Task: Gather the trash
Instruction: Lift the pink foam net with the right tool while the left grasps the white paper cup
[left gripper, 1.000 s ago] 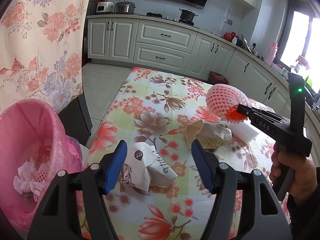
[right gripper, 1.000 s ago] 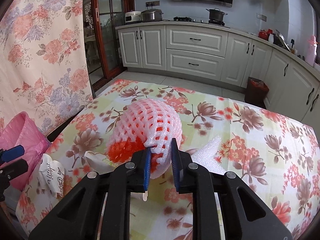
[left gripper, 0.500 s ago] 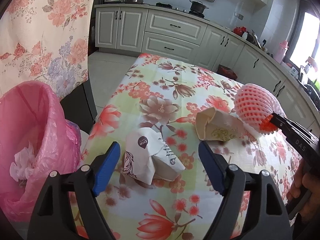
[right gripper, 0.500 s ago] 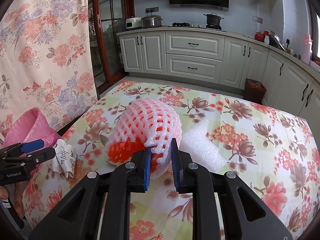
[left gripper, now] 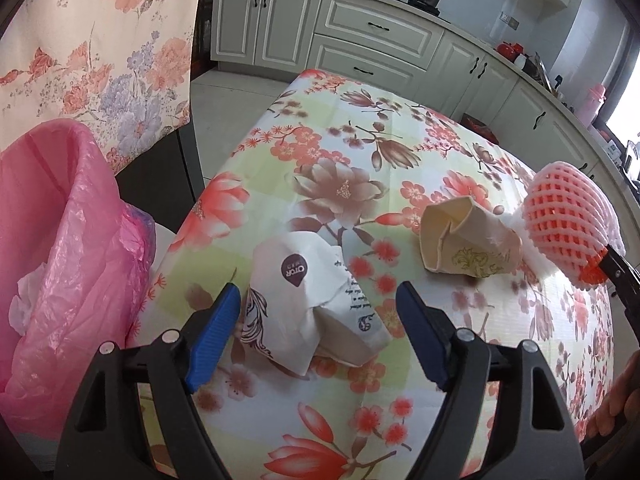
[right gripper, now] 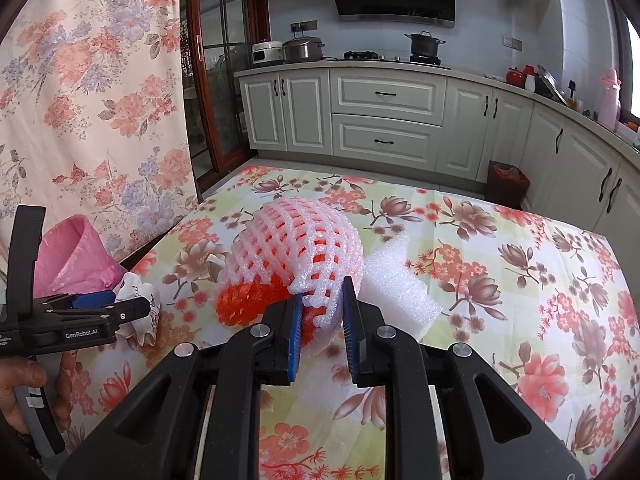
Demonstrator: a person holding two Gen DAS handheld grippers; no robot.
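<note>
My left gripper (left gripper: 318,300) stands open over a crumpled white paper wrapper (left gripper: 304,296) printed with a dark round logo; its blue pads flank the wrapper without pressing it. A squashed beige paper cup (left gripper: 460,246) lies just beyond. My right gripper (right gripper: 320,300) is shut on a pink foam fruit net (right gripper: 298,240) with an orange net (right gripper: 244,300) tucked under it, held just above the floral tablecloth (right gripper: 520,264). The same pink foam fruit net (left gripper: 568,220) shows at the right edge of the left wrist view. A bin lined with a pink bag (left gripper: 60,216) stands left of the table.
A white foam sheet (right gripper: 396,284) lies on the cloth right of the net. A floral curtain (right gripper: 88,92) hangs behind the bin. Kitchen cabinets (right gripper: 384,120) run along the far wall, with a small dark floor bin (right gripper: 506,184) beside them. A hand (right gripper: 24,388) grips the left tool.
My left gripper has dropped toward the white wrapper and its jaws have spread wider around it. My right gripper has carried the foam nets sideways, staying shut.
</note>
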